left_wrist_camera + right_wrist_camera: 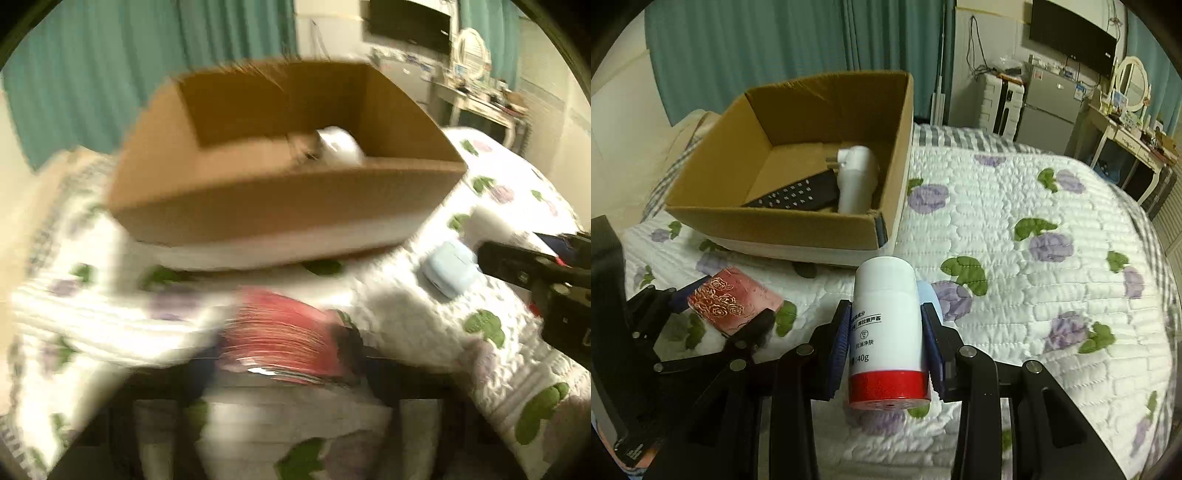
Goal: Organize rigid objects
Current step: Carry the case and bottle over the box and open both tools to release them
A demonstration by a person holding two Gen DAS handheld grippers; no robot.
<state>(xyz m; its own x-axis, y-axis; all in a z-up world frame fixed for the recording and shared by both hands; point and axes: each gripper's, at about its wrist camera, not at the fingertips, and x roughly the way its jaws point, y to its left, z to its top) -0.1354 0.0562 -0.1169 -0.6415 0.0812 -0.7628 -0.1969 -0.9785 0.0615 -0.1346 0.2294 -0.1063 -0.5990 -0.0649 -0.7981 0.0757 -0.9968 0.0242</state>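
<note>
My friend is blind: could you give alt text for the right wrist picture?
The right gripper holds a white bottle with a red base above a floral quilt. Behind, a cardboard box holds a black remote.

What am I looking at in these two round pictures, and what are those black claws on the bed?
There is no robot here: a person carries a hand-held gripper in each hand, each with a wide-angle camera looking along its two fingers. The sharp picture comes from the right hand-held gripper, which clamps a white bottle with a red end. At its left you see the left hand-held gripper around a red box with a rose pattern. The blurred picture is the left one's own view. Both face a cardboard box on a flowered quilt; in it lie a black remote and a white plug-like item. A pale blue object rests on the quilt.
</note>
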